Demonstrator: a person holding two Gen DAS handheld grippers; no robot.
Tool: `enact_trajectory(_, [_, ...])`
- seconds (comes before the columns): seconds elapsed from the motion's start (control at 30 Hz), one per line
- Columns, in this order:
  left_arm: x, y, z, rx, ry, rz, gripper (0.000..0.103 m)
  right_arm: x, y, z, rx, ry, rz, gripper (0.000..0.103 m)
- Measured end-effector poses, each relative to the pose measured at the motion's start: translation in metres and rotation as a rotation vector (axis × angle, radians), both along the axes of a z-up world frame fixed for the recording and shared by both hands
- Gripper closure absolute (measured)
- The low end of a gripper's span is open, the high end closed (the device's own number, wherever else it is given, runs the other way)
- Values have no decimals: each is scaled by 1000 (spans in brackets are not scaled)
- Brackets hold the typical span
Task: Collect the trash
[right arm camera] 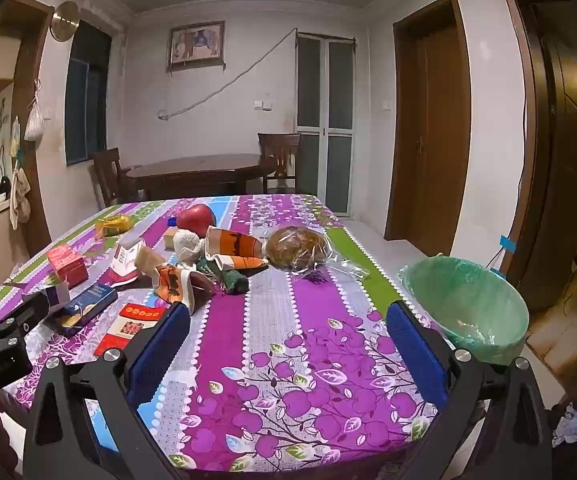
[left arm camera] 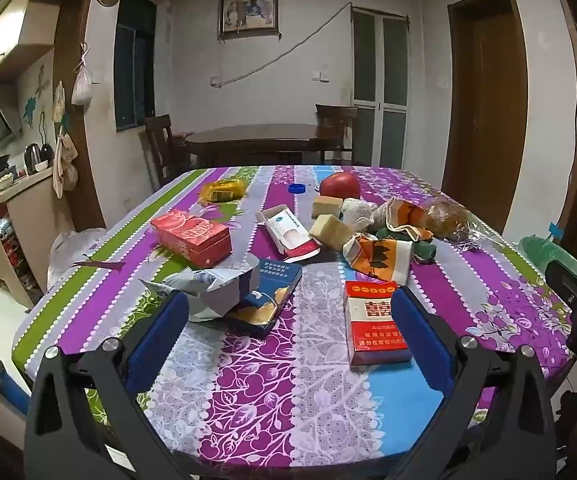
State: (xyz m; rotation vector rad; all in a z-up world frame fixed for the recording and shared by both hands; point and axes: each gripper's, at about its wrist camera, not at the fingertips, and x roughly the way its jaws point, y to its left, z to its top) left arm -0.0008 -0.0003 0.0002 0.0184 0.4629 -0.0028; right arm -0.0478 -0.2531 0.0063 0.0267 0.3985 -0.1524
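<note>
Litter lies across a table with a purple flowered cloth [left arm camera: 256,368]. In the left wrist view my left gripper [left arm camera: 288,308] stands open over the near edge, nothing between its blue pads. A red cigarette pack [left arm camera: 372,324] lies beside its right finger, a blue box [left arm camera: 268,300] and crumpled grey paper [left arm camera: 216,284] by its left finger. Farther off are a red carton [left arm camera: 192,236], a white box [left arm camera: 288,232] and crushed orange paper cups [left arm camera: 380,256]. My right gripper [right arm camera: 288,320] is open above bare cloth. A bin with a green liner [right arm camera: 468,304] stands off the table's right side.
A red apple [left arm camera: 339,185], two tan blocks [left arm camera: 330,230], a bagged brown loaf [right arm camera: 298,247], a yellow wrapper [left arm camera: 222,190] and a blue cap [left arm camera: 296,188] lie at the far side. A dark wooden table with chairs [left arm camera: 256,142] stands behind. Doors are on the right.
</note>
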Motion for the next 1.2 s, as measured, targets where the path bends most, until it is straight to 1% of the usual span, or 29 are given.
enact_trajectory(0.3, [-1, -2, 2, -5, 22, 10, 6, 1, 0, 0, 3, 3, 2, 5])
enact_trajectory(0.33, [3, 3, -3, -13, 33, 9, 5, 1, 0, 0, 5, 3, 4, 5])
enact_trajectory(0.43, [3, 5, -4, -21, 44, 9, 6, 1, -1, 1, 9, -2, 9, 5])
enact_trajectory(0.5, [0, 8, -6, -25, 46, 11, 5, 2, 3, -6, 10, -13, 5, 5])
enact_trajectory(0.53, [-1, 9, -6, -24, 45, 17, 5, 0, 2, -8, 16, -31, -4, 5])
enact_trajectory(0.6, [-3, 11, -5, -19, 41, 33, 6, -3, -2, -3, 29, -34, -14, 5])
enact_trajectory(0.77, [1, 7, -7, 7, 38, 42, 5, 0, -9, -4, 85, -13, -12, 5])
enact_trajectory(0.87, [2, 4, -7, 32, 45, 57, 5, 0, -1, -5, 51, 2, 5, 5])
enact_trajectory(1.07, [2, 10, -8, 10, 55, 68, 5, -1, 8, -4, 30, 6, 41, 5])
enact_trajectory(1.2, [5, 9, -9, 13, 70, 61, 5, 1, 10, -5, 27, 19, 52, 5])
